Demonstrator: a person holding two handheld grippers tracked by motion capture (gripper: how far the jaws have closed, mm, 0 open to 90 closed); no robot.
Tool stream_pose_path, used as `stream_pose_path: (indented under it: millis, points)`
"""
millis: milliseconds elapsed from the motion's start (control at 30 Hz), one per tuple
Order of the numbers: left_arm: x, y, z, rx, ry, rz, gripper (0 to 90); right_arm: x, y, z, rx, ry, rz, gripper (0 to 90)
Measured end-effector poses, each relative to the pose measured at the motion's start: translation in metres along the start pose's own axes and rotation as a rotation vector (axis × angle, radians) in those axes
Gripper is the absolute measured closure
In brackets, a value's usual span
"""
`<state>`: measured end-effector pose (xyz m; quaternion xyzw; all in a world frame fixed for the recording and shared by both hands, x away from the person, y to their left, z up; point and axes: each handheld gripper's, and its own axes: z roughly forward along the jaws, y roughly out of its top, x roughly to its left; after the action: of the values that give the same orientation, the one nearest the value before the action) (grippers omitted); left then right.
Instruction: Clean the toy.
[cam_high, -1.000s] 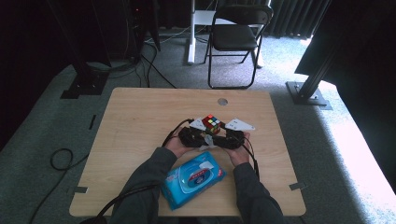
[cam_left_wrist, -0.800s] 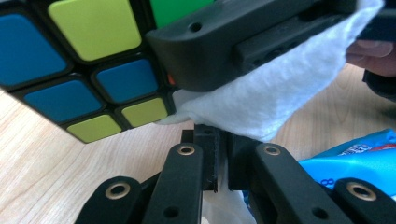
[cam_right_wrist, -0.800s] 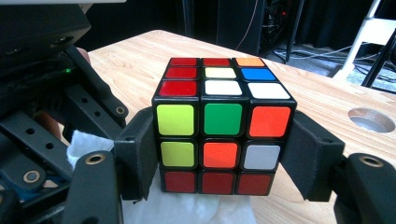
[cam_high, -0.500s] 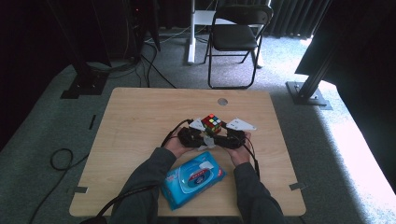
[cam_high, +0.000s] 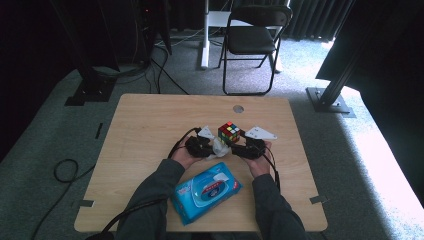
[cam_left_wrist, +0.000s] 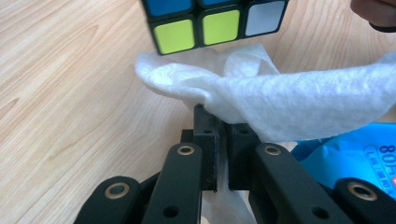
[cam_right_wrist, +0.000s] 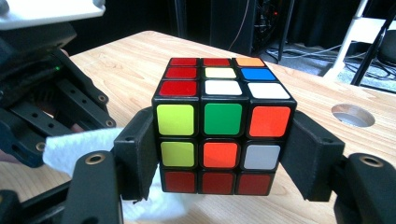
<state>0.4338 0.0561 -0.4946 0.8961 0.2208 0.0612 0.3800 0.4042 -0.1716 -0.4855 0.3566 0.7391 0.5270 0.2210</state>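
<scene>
Holding a puzzle cube (cam_right_wrist: 223, 135) in the right gripper (cam_right_wrist: 223, 154) – its two black jaws are clamped on the cube's left and right sides, so the cube sits up off the table (cam_high: 150, 130), near the middle of it in the high view. Faces toward that gripper's camera are a mix: yellow, green and orange squares across the middle row, red along the bottom.

The left gripper (cam_left_wrist: 219, 140) has its jaws pinched tight on a white wipe (cam_left_wrist: 280, 93) – the sheet comes out between the tips and billows up and off to the side. In the left gripper view the wipe lies right under the cube's bottom edge, looks like it's touching or just about. From the right gripper view the same wipe pokes out beside and below the cube.

A blue pack of wipes (cam_high: 207, 192) lies flat on the table between the person's forearms, closer to the near edge. Past the far side of the table stands a folding chair (cam_high: 250, 40).
</scene>
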Motion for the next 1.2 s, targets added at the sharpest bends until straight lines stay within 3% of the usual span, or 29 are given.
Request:
stream_pose_path:
  millis: [500,900,1200]
  points:
    - [0.006,-0.011,-0.005,-0.005,0.022,-0.029,84.9,-0.009,-0.007,-0.001,0.025,-0.063,0.012,34.4]
    - [0.006,-0.014,-0.006,-0.004,0.027,-0.033,84.9,-0.021,-0.025,-0.004,0.054,-0.175,0.043,34.3]
    - [0.005,-0.013,-0.005,-0.004,0.024,-0.029,84.9,-0.027,-0.031,-0.007,0.061,-0.217,0.053,34.3]
